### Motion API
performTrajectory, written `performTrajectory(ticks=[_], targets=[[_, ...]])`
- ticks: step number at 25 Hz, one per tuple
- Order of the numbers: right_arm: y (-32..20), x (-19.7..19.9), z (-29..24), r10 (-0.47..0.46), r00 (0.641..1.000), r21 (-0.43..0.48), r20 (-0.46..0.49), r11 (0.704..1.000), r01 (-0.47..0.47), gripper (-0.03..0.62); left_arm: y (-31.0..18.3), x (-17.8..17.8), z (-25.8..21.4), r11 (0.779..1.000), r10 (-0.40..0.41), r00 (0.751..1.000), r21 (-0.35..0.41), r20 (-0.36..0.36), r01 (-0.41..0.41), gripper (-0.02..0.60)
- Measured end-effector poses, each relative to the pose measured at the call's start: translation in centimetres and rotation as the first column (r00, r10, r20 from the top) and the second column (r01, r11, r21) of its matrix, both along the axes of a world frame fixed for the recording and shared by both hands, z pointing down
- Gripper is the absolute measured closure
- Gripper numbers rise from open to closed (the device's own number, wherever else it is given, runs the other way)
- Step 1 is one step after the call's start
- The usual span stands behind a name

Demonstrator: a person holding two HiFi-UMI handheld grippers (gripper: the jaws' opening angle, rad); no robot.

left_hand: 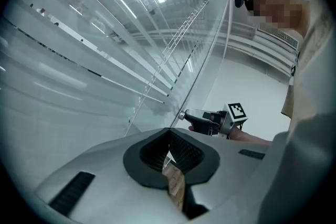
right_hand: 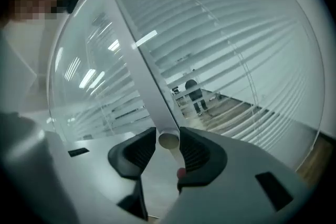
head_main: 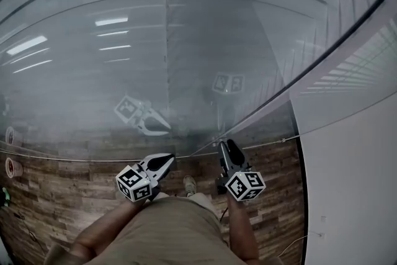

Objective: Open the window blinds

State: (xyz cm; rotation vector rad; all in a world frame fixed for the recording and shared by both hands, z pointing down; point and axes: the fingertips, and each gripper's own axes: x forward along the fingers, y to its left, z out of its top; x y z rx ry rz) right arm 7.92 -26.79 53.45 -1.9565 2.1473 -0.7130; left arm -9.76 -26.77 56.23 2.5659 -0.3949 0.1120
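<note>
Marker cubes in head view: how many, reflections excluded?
2. Left cube on the left gripper, low centre; right cube on the right gripper beside it. None seems hidden.

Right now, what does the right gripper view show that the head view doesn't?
Only the right gripper view: the blind wand pinched between the right gripper's jaws, and a distant person seen beyond the slats. Only the head view: the shut left gripper, the wooden floor and a shoe. Both: the right gripper and the blind slats.
</note>
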Motion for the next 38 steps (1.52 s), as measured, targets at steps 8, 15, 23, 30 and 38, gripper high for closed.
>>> performTrajectory(ticks=[8, 15, 23, 30, 38], targets=[[0.0, -1.1, 0.1, -0.04, 0.928, -0.023, -0.371, 0.999, 0.034, 0.465, -0.4, -0.7, 0.1, 1.0, -0.025, 1.0, -0.002, 0.008, 0.025, 0.568], [-0.5, -1.0, 0.3, -0.035, 0.876, -0.029, -0.481, 0.999, 0.024, 0.465, -0.5, -0.6, 0.3, 0.999, -0.034, 0.999, -0.002, 0.014, 0.034, 0.568], [-0.6, -0.2, 0.7, -0.037, 0.998, -0.067, -0.042, 0.997, 0.034, 0.467, -0.6, -0.7, 0.6, 0.999, -0.052, 0.999, -0.011, 0.017, 0.052, 0.568], [-0.7, 0.2, 0.8, -0.042, 0.966, -0.068, 0.254, 0.996, 0.061, 0.467, -0.4, -0.5, 0.5, 0.998, -0.067, 0.998, -0.013, 0.016, 0.067, 0.568], [-0.8, 0.2, 1.0, -0.052, 0.894, -0.058, 0.444, 0.995, 0.087, 0.465, 0.0, 0.0, 0.4, 0.997, -0.072, 0.997, -0.012, 0.01, 0.072, 0.568]])
